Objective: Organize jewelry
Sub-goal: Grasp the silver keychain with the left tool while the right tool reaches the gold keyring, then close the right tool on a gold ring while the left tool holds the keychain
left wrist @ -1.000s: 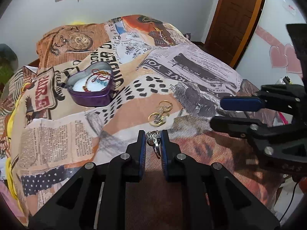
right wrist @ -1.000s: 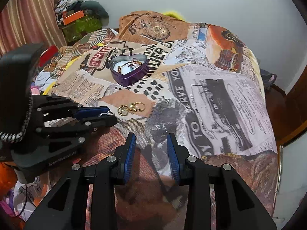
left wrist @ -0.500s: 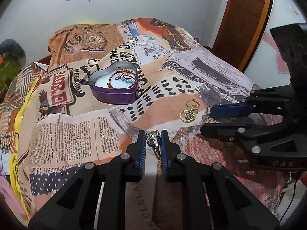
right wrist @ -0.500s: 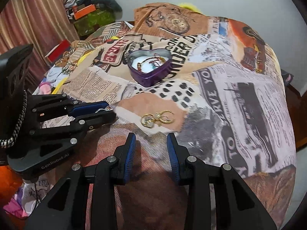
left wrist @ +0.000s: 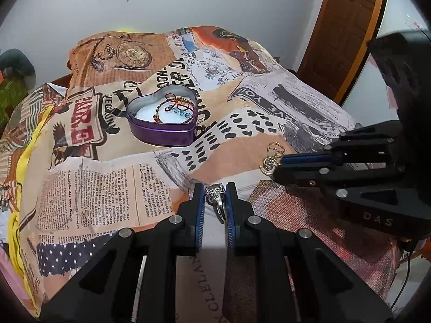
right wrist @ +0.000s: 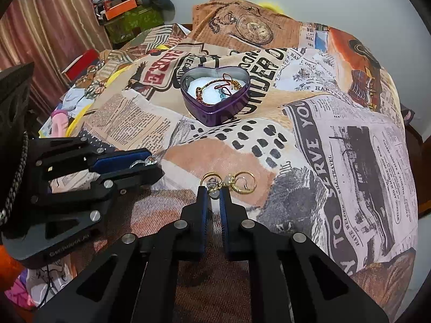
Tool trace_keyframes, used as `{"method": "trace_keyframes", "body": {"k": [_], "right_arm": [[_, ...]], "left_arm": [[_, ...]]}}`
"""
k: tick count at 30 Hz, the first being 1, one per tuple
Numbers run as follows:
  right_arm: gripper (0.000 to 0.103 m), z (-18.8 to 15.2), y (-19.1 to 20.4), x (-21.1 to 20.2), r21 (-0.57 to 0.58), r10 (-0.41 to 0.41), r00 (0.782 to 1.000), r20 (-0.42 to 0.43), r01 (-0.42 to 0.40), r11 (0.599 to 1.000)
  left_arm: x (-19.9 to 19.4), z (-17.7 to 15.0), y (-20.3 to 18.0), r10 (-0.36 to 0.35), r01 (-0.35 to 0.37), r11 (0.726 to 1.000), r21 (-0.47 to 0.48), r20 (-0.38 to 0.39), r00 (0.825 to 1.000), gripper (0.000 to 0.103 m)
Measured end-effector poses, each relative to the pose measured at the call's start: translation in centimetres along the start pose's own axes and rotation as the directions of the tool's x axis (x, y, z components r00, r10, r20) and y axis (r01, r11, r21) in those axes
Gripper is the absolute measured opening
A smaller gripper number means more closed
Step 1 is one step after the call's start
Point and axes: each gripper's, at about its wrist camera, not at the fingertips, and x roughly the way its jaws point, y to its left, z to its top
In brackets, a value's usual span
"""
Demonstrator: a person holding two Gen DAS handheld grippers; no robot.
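Observation:
My left gripper [left wrist: 214,191] is shut on a silver ring [left wrist: 218,203] and holds it just above the bedspread; it also shows at the left of the right wrist view as left gripper [right wrist: 155,165] with the silver ring [right wrist: 137,163]. My right gripper [right wrist: 213,192] is closing, its pads pinching a gold ring with a pale stone [right wrist: 211,181]. A second gold ring [right wrist: 244,183] lies touching it on the right. Further back sits a purple heart-shaped tin [right wrist: 215,113], open, with beaded bracelets [right wrist: 215,87] on its white lining.
A newspaper-print bedspread [left wrist: 94,188] covers the bed. Boxes and clothes [right wrist: 126,13] pile up at the far left by a curtain. A brown door [left wrist: 344,27] stands at the far right. The bed's edge drops away close to both grippers.
My right gripper has moved forward to the gold rings and closed its jaws on one. My left gripper keeps its hold on the silver ring and has drifted slightly sideways.

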Motion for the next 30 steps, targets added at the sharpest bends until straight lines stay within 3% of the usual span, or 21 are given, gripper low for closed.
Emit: {"method": "trace_keyframes", "body": {"k": [24, 30], "right_arm": [[0.008, -3.6, -3.3, -3.9, 0.035, -0.084, 0.996, -0.006, 0.084, 0.996], [0.018, -3.2, -3.3, -4.6, 0.034, -0.079, 0.997, 0.020, 0.079, 0.996]], "left_arm": [[-0.9, 0.2, -1.4, -0.005, 0.004, 1.000, 0.007, 0.008, 1.000, 0.014], [-0.5, 0.2, -1.5, -0.006, 0.006, 1.000, 0.013, 0.000, 1.000, 0.014]]}}
